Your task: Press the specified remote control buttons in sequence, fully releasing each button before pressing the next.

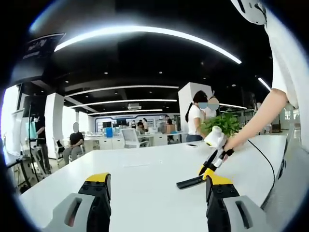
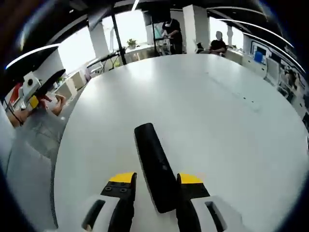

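Now we see the slim black plastic remote control (image 2: pixel 155 169) at lower centre, long axis up-frame | right gripper (image 2: pixel 155 186) jaws flank it, contact unclear | left gripper (image 1: pixel 157 191) wide apart, remote (image 1: pixel 190 182) lower right.

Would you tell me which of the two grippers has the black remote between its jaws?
The right gripper: the remote control lies between its yellow-tipped jaws on the white table. The left gripper brackets bare tabletop.
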Demonstrator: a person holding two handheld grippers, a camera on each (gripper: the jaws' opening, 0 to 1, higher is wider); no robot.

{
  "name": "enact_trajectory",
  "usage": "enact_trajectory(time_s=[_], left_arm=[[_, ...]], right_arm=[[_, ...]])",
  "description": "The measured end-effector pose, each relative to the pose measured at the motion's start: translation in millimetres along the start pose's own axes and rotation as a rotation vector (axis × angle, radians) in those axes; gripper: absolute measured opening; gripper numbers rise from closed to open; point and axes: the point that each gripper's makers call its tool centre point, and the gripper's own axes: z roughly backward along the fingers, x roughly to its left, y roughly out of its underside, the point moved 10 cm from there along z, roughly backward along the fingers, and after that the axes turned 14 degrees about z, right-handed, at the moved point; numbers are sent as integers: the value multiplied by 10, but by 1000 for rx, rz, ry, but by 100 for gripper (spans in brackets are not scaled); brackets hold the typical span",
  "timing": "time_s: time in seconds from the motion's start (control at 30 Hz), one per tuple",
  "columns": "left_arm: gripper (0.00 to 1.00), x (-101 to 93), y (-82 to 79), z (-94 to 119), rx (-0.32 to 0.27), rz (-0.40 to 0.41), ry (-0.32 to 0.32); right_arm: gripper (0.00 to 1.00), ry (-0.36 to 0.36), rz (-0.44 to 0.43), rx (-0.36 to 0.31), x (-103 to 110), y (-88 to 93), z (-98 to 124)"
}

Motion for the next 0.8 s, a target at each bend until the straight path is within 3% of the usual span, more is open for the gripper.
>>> enact_trajectory(time_s=[0.13,0.27,0.5,0.7,0.8], left_arm=[[83,1,5,0,4,6,1],[83,4,10,0,11,12,1],[84,-4,4,-1,4,21,10],[85,-8,-5,5,-7,33,11],[86,-10,-9,8,-12,36,10]], right_arm=[[56,144,-79,-164,85,-29,184],[68,252,-70,-234,200,-39,364],[99,450,-70,-446,513,-163,716],[99,620,-67,-435,764,-161,982],[99,640,-48,-434,906,-169,1045]])
